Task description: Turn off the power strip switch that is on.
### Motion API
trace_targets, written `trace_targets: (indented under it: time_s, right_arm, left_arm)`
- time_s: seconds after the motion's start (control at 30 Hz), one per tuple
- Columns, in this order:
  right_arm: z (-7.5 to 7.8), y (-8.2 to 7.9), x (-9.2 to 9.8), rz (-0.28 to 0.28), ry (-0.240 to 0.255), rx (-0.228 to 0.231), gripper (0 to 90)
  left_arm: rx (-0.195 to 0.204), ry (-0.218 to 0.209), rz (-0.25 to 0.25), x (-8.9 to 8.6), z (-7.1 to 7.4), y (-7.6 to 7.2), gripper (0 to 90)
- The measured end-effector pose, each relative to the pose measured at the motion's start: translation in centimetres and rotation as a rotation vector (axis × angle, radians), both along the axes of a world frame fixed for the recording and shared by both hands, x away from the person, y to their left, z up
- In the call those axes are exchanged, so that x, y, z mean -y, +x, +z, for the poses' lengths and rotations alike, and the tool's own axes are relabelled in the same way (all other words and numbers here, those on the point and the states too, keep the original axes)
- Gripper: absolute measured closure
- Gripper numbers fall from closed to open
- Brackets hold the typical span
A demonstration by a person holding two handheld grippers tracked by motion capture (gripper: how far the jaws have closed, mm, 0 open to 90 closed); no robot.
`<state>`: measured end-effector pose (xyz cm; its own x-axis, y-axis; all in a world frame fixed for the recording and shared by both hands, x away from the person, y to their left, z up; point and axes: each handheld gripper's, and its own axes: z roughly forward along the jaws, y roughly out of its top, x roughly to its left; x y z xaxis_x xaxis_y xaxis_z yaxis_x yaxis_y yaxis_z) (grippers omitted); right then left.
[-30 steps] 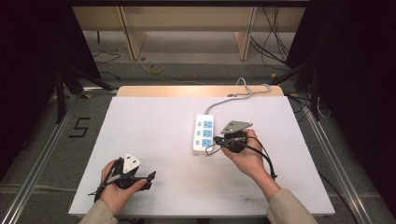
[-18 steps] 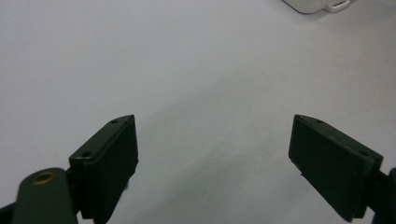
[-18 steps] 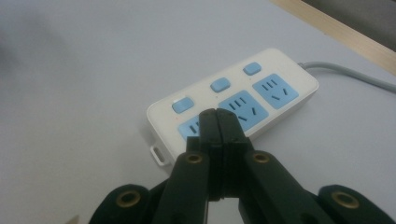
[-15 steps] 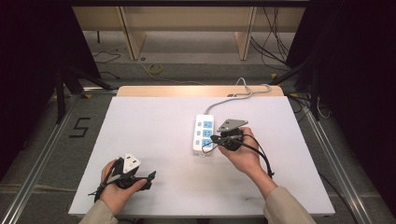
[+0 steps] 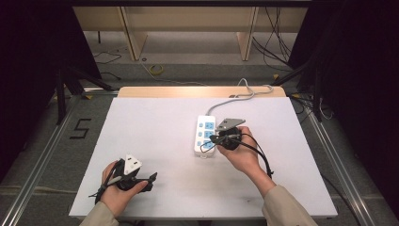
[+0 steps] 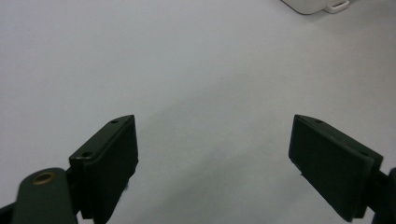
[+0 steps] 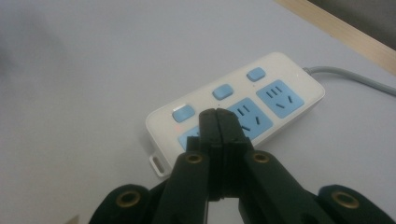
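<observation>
Near the table's middle lies the white power strip; the right gripper, jaws pressed together and empty, hovers over its near switch — seemingly lit already — while the left gripper rests wide open.

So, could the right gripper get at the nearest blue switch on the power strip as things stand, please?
Probably yes: the right gripper, jaws shut, hovers just over the power strip, with nothing between its tips and the nearest blue switch.
</observation>
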<state>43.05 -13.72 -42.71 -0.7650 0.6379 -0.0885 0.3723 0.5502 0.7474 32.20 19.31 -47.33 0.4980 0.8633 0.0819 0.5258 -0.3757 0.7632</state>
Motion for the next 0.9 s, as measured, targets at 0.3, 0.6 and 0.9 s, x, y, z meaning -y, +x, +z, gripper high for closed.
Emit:
trace_targets:
  time_s: [0.3, 0.6, 0.9]
  right_arm:
    - [0.0, 0.3, -0.4, 0.001, -0.009, -0.006, 90.0]
    - [0.0, 0.6, -0.9, 0.004, -0.015, -0.013, 90.0]
    - [-0.2, 1.0, -1.4, 0.008, -0.029, -0.018, 90.0]
  left_arm:
    - [0.001, 0.000, 0.000, 0.0, 0.0, 0.0, 15.4]
    - [0.002, -0.001, 0.000, 0.0, 0.0, 0.0, 15.4]
    - [0.002, -0.001, 0.000, 0.0, 0.0, 0.0, 15.4]
